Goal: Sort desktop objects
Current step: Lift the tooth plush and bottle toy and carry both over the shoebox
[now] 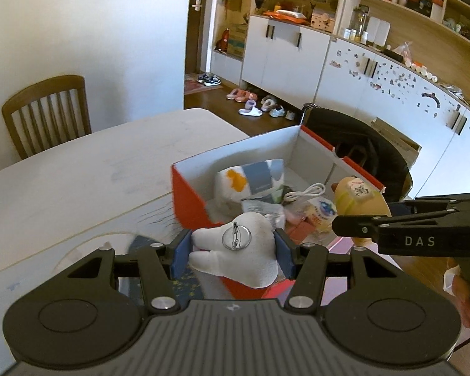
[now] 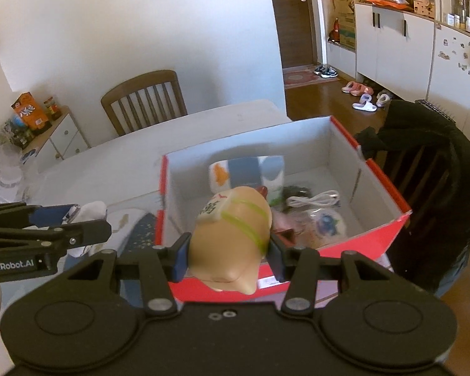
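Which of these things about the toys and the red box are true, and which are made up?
1. The left tongs are squeezing a white tooth-shaped plush. True.
2. The tooth plush has a metal pin badge on it. True.
3. The right tongs are holding nothing. False: they grip a tan toy with green stripes.
4. The red box has nothing in it. False: a white cable, a patterned pack and other small things lie inside.
5. A wooden chair stands at the far side of the table. True.
6. The tan toy already lies on the box floor. False: it is held above the box's near edge.
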